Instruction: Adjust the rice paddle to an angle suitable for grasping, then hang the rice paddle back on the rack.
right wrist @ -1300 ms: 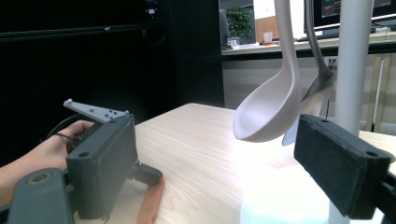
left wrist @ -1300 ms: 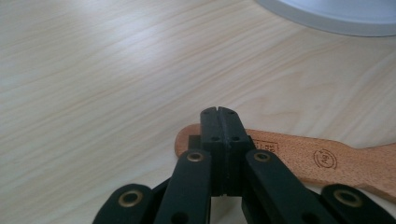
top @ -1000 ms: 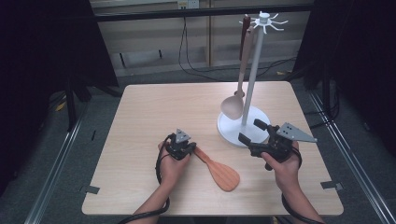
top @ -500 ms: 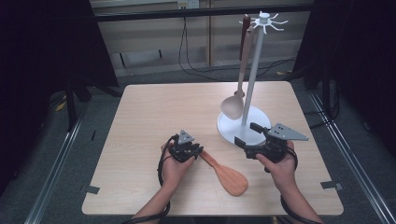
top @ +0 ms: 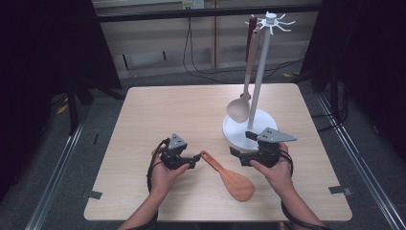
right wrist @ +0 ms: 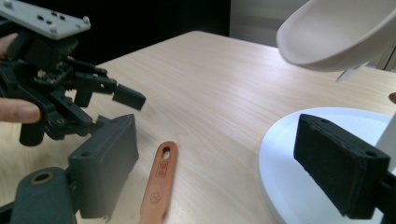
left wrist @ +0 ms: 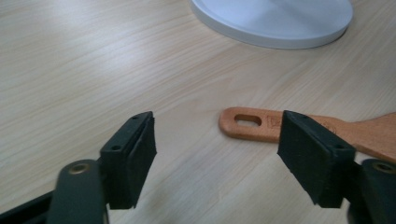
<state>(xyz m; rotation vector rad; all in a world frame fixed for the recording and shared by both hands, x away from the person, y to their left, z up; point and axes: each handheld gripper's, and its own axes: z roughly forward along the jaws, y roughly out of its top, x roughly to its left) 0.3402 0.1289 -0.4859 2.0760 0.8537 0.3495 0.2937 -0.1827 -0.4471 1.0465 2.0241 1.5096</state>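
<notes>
A wooden spatula (top: pixel 231 175) lies flat on the table (top: pixel 182 110), its holed handle end (left wrist: pixel 247 122) pointing at my left gripper (top: pixel 195 159). That gripper (left wrist: pixel 217 154) is open low over the table, the handle tip just beyond and between its jaws, nothing held. My right gripper (top: pixel 242 144) is open and empty beside the rack's white round base (top: pixel 249 129), facing left. In the right gripper view (right wrist: pixel 224 158) the spatula handle (right wrist: pixel 161 182) lies between the jaws, farther off, with the left gripper (right wrist: pixel 56 93) behind it. A beige ladle (top: pixel 239 108) hangs from the rack's hooks (top: pixel 270 21).
The rack's white pole (top: pixel 258 72) rises from the base at the table's right rear, and the ladle bowl (right wrist: pixel 336 32) hangs just above the base (right wrist: pixel 289 172). Bare wood stretches across the table's left and far side. Dark floor and metal rails surround the table.
My right gripper has moved left and nearer the person, closing in on the spatula's handle. The left gripper and the spatula have hardly shifted.
</notes>
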